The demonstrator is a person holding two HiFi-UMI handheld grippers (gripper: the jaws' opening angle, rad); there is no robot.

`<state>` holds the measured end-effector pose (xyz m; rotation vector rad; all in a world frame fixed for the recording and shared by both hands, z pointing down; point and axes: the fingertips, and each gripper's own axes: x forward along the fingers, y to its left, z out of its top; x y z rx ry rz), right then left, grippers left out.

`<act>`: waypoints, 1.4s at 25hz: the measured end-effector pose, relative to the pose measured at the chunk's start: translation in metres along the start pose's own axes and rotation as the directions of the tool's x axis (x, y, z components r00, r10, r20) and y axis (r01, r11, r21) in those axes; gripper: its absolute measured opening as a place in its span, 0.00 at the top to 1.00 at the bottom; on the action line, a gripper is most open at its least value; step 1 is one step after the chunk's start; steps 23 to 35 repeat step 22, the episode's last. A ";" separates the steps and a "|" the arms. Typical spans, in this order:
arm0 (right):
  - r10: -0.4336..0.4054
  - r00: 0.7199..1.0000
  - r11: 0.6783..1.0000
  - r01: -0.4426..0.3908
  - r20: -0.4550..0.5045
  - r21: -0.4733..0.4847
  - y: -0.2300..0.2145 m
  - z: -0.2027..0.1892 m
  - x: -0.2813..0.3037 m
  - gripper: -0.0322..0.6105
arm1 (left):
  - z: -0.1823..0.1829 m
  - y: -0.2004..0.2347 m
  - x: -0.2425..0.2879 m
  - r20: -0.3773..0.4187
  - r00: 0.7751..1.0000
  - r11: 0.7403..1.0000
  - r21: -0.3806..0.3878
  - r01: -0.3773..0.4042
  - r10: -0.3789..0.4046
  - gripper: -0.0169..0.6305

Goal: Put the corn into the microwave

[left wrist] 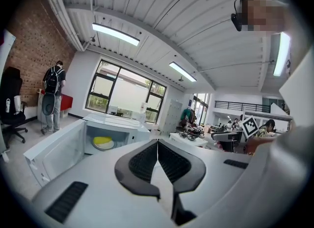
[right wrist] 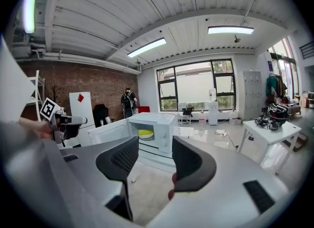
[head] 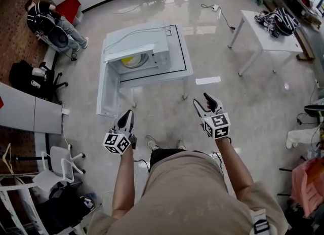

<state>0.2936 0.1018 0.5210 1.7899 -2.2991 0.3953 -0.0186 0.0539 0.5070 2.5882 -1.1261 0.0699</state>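
Your left gripper (head: 128, 113) is pinched tip to tip with nothing in it. Your right gripper (head: 201, 100) is spread wide, and it's empty too. Both are pointed at the microwave (head: 152, 51) and well apart from it. The microwave sits on the low white bench (head: 180, 41), its door (head: 107, 89) swung open on your left gripper's side. The corn (left wrist: 101, 140) is inside the microwave, lying yellow on a plate (left wrist: 104, 147).
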 end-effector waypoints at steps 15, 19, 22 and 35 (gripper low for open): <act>0.037 0.999 0.999 -0.037 0.014 -0.028 0.028 0.009 0.017 0.67 | -0.005 -0.014 0.014 -0.039 0.994 0.995 -0.016 0.099 -0.100 0.96; 0.048 0.999 0.999 -0.048 0.020 -0.022 0.030 0.011 0.019 0.67 | -0.002 -0.022 0.019 -0.039 0.990 0.991 -0.015 0.133 -0.134 0.96; 0.060 0.998 0.998 -0.059 0.021 -0.019 0.031 0.010 0.019 0.67 | -0.003 -0.026 0.023 -0.042 0.988 0.989 -0.017 0.146 -0.146 0.96; 0.060 0.998 0.998 -0.059 0.021 -0.019 0.031 0.010 0.019 0.67 | -0.003 -0.026 0.023 -0.042 0.988 0.989 -0.017 0.146 -0.146 0.96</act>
